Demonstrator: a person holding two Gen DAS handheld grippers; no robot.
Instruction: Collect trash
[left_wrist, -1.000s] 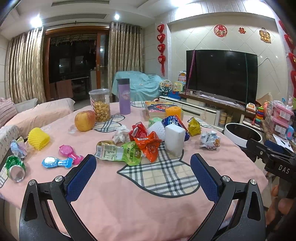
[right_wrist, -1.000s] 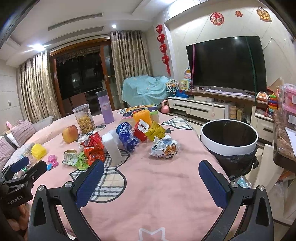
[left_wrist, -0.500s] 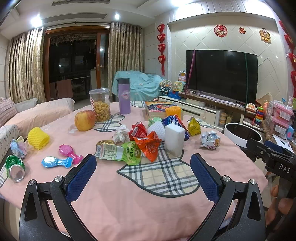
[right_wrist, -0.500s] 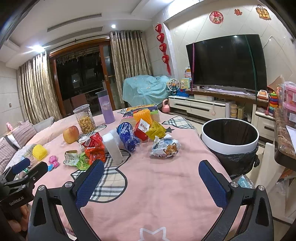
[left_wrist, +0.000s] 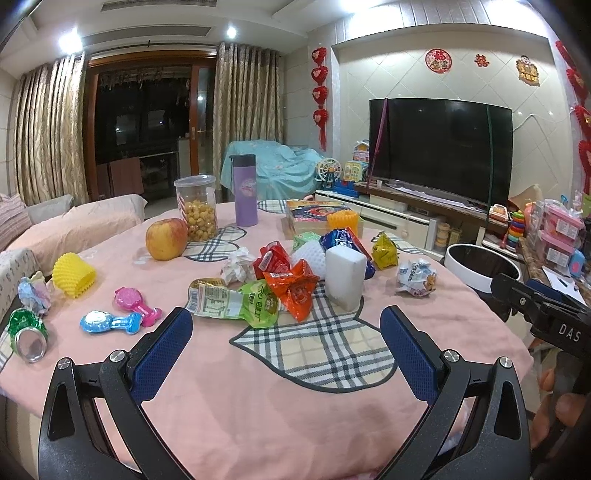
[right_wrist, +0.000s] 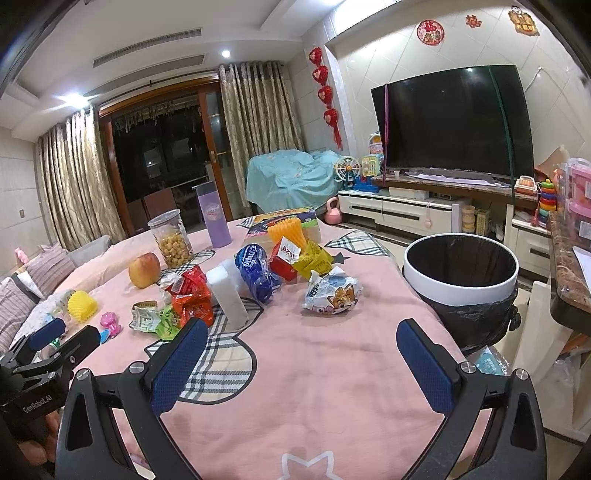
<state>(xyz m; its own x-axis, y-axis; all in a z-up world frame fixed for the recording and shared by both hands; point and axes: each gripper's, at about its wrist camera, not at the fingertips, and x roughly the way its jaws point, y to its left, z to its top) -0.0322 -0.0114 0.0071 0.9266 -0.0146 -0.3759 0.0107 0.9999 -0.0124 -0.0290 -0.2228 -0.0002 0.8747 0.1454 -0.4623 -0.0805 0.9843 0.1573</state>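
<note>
Snack wrappers lie in a heap mid-table: a green pouch (left_wrist: 236, 302), an orange wrapper (left_wrist: 295, 288), a red one (left_wrist: 271, 258), a blue one (right_wrist: 256, 273), a yellow one (left_wrist: 384, 251), a white cartoon bag (right_wrist: 330, 291) and crumpled paper (left_wrist: 236, 266). A white-rimmed bin with a black liner (right_wrist: 460, 277) stands off the table's right edge. My left gripper (left_wrist: 286, 347) is open and empty, short of the heap. My right gripper (right_wrist: 299, 362) is open and empty, near the cartoon bag.
On the pink tablecloth (left_wrist: 258, 398) are an apple (left_wrist: 166, 238), a snack jar (left_wrist: 195, 208), a purple flask (left_wrist: 245, 190), a white foam block (left_wrist: 345, 275), yellow foam nets (left_wrist: 74, 275), toy rattles (left_wrist: 118, 317), a crushed can (left_wrist: 27, 334) and a game box (left_wrist: 314, 216).
The right wrist view has shifted slightly, bringing the bin a little closer. The left gripper has not moved.
</note>
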